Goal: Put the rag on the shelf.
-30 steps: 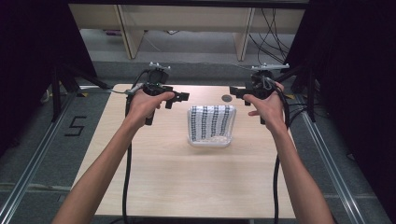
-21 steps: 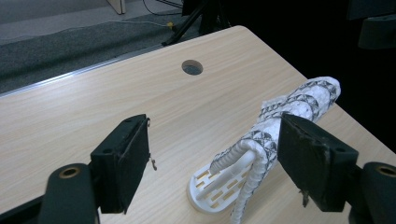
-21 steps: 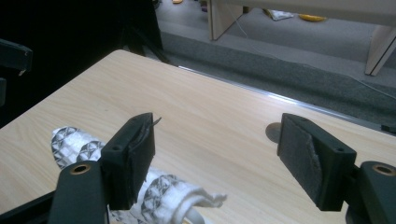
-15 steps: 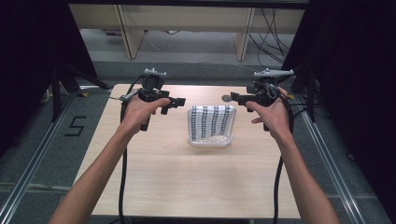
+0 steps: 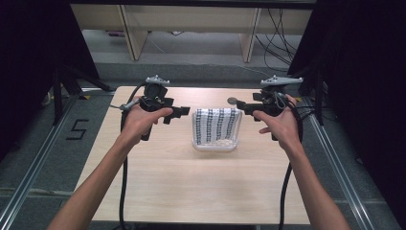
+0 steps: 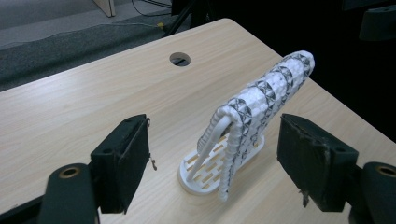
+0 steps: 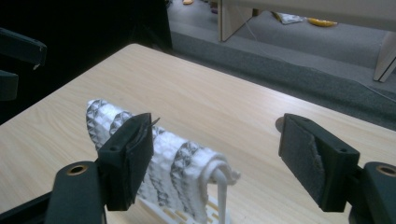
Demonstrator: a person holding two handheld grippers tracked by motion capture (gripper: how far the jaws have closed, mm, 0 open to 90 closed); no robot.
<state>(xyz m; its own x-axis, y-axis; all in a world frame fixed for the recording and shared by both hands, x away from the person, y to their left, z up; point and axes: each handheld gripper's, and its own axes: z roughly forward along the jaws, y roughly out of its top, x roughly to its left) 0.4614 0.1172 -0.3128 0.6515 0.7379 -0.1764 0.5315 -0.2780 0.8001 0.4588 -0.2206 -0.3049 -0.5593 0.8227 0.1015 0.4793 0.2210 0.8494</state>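
Both forearms are showing bare, no sleeves. The left gripper (image 5: 178,113) and right gripper (image 5: 242,108) are showing black bodies, grey three-cornered top plates and black trailing cables; their square black jaw pads are perhaps looking frayed at the edges, brass-ringed holes below.

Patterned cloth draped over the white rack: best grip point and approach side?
Take the cloth at its two top end corners, where it folds over the rack's rail. Likely best: the left gripper comes in level from the left end, the right gripper from the right end. Both ends hang free and exposed, and both grippers, jaws open, already flank them, so a straight lift should clear the rail.
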